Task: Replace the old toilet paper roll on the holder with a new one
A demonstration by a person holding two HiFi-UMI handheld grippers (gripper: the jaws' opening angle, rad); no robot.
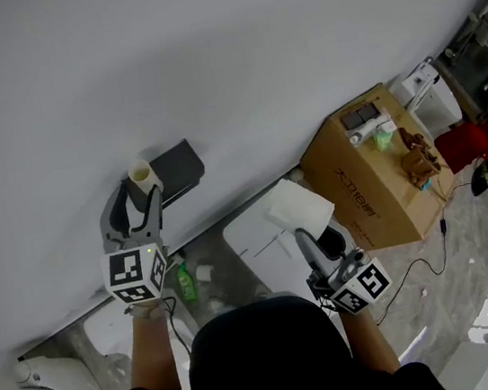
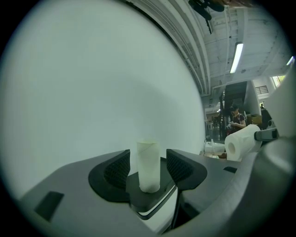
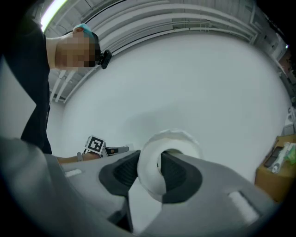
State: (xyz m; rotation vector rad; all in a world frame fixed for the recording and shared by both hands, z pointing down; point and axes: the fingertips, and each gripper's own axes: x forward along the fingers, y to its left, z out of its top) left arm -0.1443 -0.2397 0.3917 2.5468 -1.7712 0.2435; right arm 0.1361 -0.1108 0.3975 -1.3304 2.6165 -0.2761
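Left claw [image 1: 139, 196], wide, flanks the unheld empty tube [image 2: 148, 166] between its jaws, which a nudge could topple; right claw [image 3: 159, 170] pinches the new roll [image 3: 149, 178] by its soft wall, which may slip.

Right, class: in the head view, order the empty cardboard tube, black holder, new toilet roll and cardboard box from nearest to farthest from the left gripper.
From the left gripper:
1. empty cardboard tube, between its open jaws.
2. black holder, just right, on the wall.
3. new toilet roll, centre-right, in the right gripper.
4. cardboard box, far right.
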